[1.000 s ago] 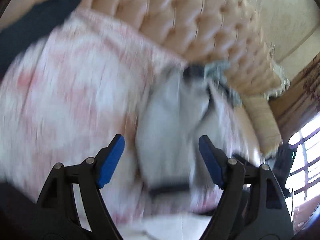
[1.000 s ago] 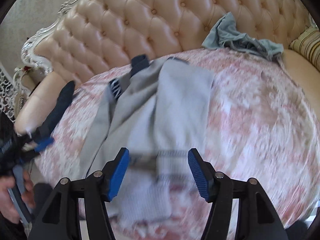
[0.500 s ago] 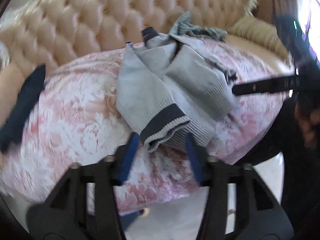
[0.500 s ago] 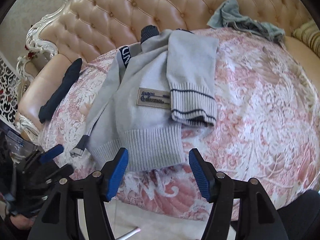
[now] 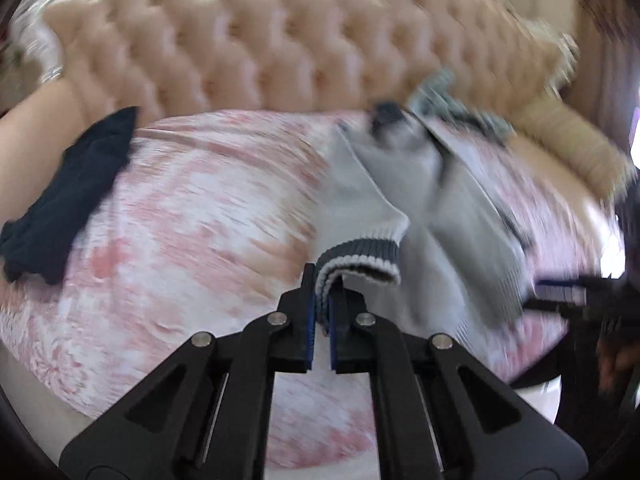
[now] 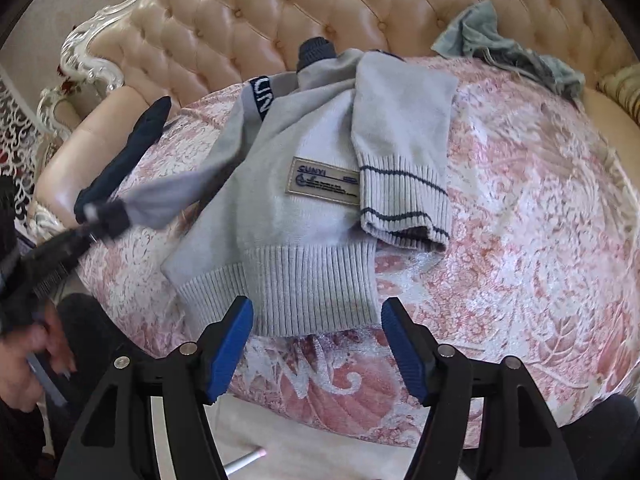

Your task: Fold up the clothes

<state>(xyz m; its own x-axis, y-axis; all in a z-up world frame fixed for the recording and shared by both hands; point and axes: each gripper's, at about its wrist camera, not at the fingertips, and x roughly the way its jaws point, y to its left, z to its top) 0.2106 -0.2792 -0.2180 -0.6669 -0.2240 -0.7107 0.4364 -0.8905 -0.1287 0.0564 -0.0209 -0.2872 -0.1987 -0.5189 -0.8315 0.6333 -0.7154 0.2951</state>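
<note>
Left fingers (image 5: 320, 312) pinch sweater cuff (image 5: 358, 258); right fingers (image 6: 316, 344) opening, empty; label (image 6: 323, 180) only right view.

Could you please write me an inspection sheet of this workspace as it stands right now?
Surface: pink-and-white floral cover over a tufted beige sofa.
Job's things: grey sweater lying flat, one sleeve folded across its front, the other sleeve's cuff lifted.
Clutter: dark blue garment at the cover's edge; crumpled grey-green garment against the backrest; a pen-like stick on the floor.
Grippers: left gripper shut on the cuff; right gripper, its fingers opening, empty, just short of the sweater's hem.
Cables: nothing seen.
Surroundings: striped cushion, carved white sofa frame.
</note>
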